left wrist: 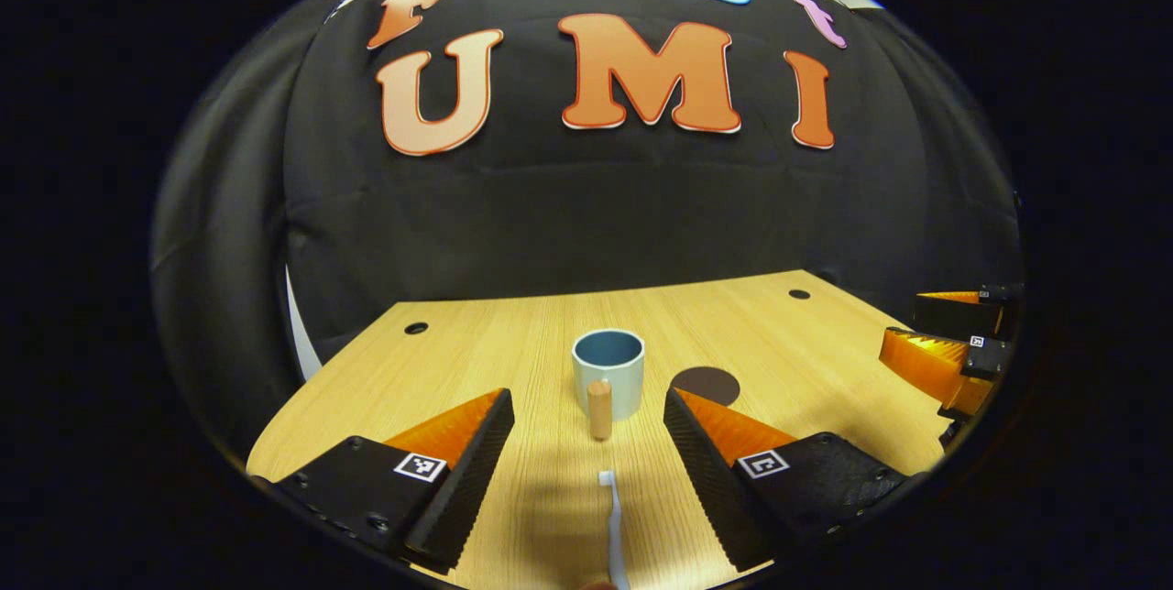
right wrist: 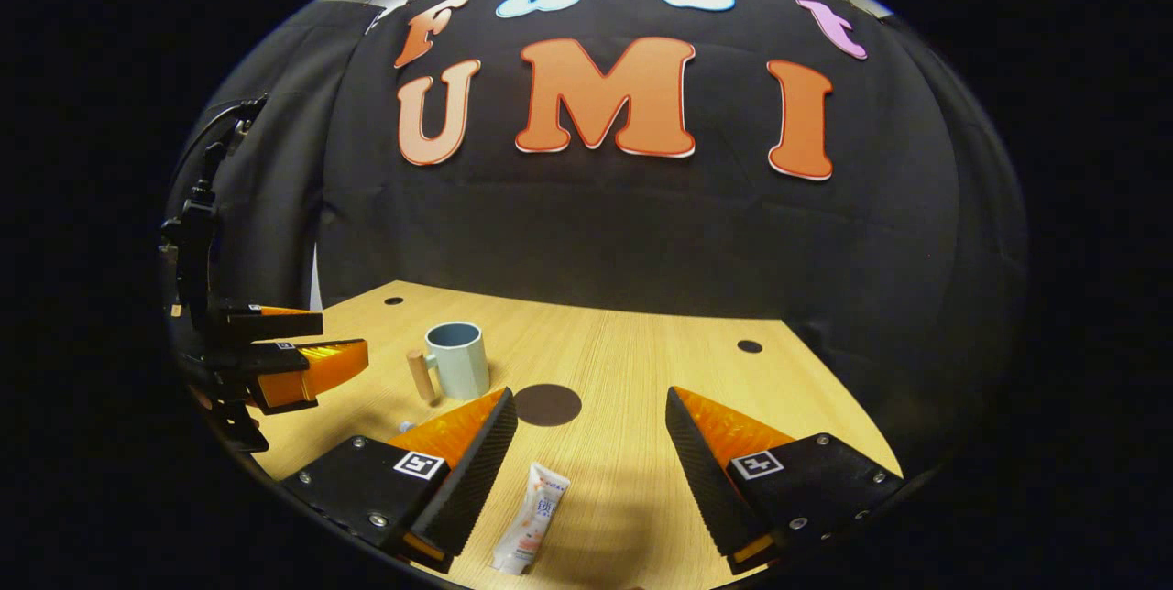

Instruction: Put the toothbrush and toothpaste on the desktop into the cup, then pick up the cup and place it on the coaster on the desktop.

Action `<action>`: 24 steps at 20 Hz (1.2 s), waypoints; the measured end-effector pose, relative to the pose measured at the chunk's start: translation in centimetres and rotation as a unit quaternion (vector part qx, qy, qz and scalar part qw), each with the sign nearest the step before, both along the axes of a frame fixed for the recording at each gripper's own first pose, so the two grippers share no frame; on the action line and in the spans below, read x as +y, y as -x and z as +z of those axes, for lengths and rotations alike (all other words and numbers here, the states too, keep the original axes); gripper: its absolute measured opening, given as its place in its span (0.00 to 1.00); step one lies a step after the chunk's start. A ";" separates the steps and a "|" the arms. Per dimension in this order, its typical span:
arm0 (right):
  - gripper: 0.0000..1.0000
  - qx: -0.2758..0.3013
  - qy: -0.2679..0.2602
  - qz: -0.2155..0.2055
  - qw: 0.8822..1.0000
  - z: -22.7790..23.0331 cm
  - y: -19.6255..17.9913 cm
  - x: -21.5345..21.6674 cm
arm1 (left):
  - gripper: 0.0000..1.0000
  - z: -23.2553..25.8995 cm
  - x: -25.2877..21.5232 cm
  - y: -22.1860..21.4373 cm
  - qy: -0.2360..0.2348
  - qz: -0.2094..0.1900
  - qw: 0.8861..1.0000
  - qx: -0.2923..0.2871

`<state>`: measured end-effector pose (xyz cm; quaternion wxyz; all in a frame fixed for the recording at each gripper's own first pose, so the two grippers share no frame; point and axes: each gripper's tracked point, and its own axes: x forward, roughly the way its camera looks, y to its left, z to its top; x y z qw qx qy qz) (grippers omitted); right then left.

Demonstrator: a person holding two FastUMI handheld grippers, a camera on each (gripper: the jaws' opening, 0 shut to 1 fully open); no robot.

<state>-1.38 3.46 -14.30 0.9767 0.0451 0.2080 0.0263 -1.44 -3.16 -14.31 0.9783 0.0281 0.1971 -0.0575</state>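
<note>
Toothbrush, slim and white with a pale blue handle [left wrist: 612, 526], lying flat on the light wooden desktop [left wrist: 513, 352] between the spread fingers of the left gripper [left wrist: 586, 443], bristle end toward the cup, touched by neither finger. Left gripper wide open, gripping nothing. Straight ahead, just past the bristles: pale grey-blue ceramic cup with a round wooden handle [left wrist: 608, 372], upright, handle toward the camera. Just beside the cup to its right, flat on the wood: dark brown round coaster [left wrist: 707, 384]. Right gripper [right wrist: 591, 448] likewise spread wide, nothing held. Lying between its fingers, nearer the left one: small white toothpaste tube with orange print [right wrist: 533, 517], untouched. Farther off, coaster centre, cup to the left.
</note>
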 end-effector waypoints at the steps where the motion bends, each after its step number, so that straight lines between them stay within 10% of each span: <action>1: 0.98 0.012 -0.002 0.001 1.000 -0.9 0.1 0.2 | 0.99 -0.9 -0.1 0.1 0.001 -0.002 1.000 0.013; 16: 0.89 0.204 -0.020 0.032 0.978 -11.7 3.4 3.4 | 0.99 -13.1 -1.1 3.7 0.020 -0.001 0.969 0.245; 22: 0.80 0.241 -0.033 0.039 0.969 -13.3 4.5 5.3 | 0.84 -15.7 -1.3 4.9 0.033 0.021 0.950 0.311; 24: 0.80 0.245 -0.036 0.042 0.968 -13.4 4.8 5.9 | 0.64 -15.6 -1.2 5.3 0.029 0.024 0.950 0.310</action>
